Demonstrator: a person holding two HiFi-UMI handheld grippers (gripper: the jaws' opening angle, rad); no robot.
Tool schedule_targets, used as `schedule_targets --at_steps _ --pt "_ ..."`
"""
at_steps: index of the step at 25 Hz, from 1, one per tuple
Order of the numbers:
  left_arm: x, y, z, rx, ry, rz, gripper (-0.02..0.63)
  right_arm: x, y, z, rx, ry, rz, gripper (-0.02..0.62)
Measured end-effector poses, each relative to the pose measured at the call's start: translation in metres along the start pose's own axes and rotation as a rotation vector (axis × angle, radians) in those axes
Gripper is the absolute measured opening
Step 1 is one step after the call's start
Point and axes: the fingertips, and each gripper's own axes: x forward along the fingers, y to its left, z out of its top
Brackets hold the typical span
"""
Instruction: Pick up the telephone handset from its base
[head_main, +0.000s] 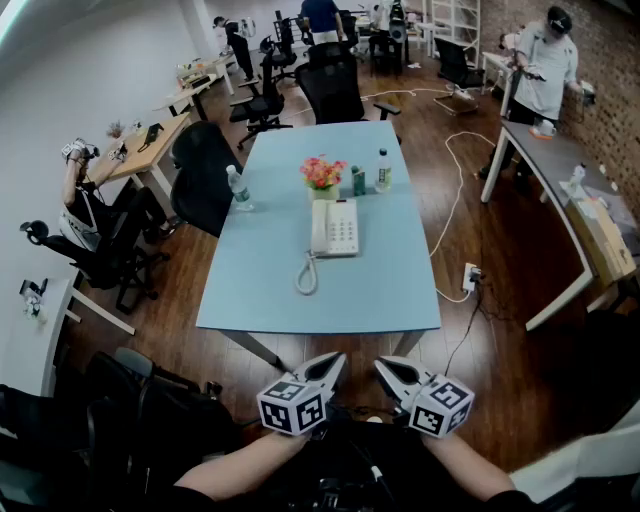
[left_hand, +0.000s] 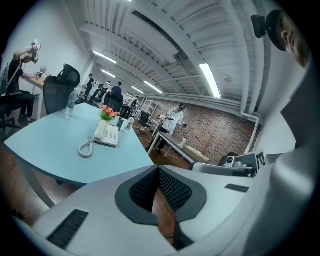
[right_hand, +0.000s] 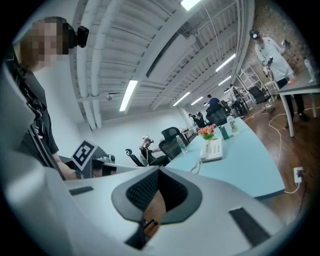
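Left hand-held gripper (head_main: 331, 364) and right hand-held gripper (head_main: 391, 370) are hovering closed and empty short of the table (head_main: 385, 290), the handset (head_main: 320, 228) lying on its base (head_main: 344, 228), apparently not yet approached.

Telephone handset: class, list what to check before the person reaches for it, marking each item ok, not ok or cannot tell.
1. Handset seated on its base: ok.
2. Jaws open for a grasp: not ok; left gripper and right gripper are shut, empty.
3. Grippers over the table: not ok; both short of its near edge.
4. Approach clear: ok; flowers stand behind the base.
5. Coiled cord free to follow: cannot tell.
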Motion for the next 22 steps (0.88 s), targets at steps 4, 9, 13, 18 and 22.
schedule_targets --at_steps 4,9,13,18,22 --pt "0.001 0.002 0.005 0.012 -0.004 0.004 0.0 0.005 -0.004 -0.006 0.01 0.007 0.014 0.014" --pt "-0.003 0.015 0.012 0.009 -0.017 0.021 0.0 0.02 -0.004 -0.004 0.012 0.011 0.032 0.014" --pt "-0.006 0.03 0.018 -0.013 -0.031 0.039 0.0 0.037 -0.003 -0.004 -0.001 0.033 0.049 0.014" --pt "-0.004 0.049 0.026 -0.021 -0.028 0.054 0.0 0.056 -0.01 -0.003 0.015 0.046 0.059 0.014" --pt "-0.007 0.076 0.035 -0.051 -0.036 0.077 0.0 0.084 -0.014 -0.001 0.02 0.063 0.061 0.015"
